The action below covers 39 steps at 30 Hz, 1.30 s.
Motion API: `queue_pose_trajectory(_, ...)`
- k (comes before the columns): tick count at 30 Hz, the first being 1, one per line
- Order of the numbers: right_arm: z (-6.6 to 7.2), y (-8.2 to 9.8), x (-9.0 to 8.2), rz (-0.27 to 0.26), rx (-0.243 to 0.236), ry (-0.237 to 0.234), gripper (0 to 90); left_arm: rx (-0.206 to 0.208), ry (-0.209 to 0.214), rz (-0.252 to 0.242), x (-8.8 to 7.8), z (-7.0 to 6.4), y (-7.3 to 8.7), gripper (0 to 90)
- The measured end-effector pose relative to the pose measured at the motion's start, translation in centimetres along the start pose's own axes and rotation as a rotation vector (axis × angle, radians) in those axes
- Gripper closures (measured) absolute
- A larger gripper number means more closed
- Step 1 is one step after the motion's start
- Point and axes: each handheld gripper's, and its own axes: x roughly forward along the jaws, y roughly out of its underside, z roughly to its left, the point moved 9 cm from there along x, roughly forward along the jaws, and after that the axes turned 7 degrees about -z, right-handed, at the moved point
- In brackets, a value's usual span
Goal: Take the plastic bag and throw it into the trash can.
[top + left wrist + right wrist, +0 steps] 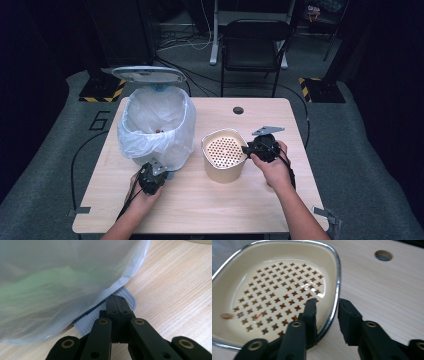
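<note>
The cream strainer pot (223,155) sits on the table (200,200), its chrome rim (336,290) between the parted jaws of the right gripper (327,307), one inside, one outside. The left gripper (117,305), jaws pressed together, presses the grey pedal (125,296) under the bagged bin (156,127) ahead of it.

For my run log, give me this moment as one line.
left gripper: shut, on bin pedal | right gripper: open, straddling strainer tub rim | bin lid: up
</note>
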Motion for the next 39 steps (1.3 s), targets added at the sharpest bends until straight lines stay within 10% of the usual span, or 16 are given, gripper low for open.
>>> queue_pose_trajectory(24, 4.1, 4.1, -5.2, 0.014, -0.024, -0.129, 68.6, -0.004, -0.002, 0.001, 0.0, 0.0, 0.0, 90.0)
queue_pose_trajectory(30, 4.3, 3.8, -6.9, -0.039, -0.023, -0.144, 54.9, -0.002, -0.002, 0.001, 0.0, 0.0, 0.0, 90.0)
queue_pose_trajectory(39, 0.1, 3.3, -8.2, -0.094, -0.048, 0.010, 28.7, -0.004, -0.002, 0.002, 0.0, 0.0, 0.0, 90.0)
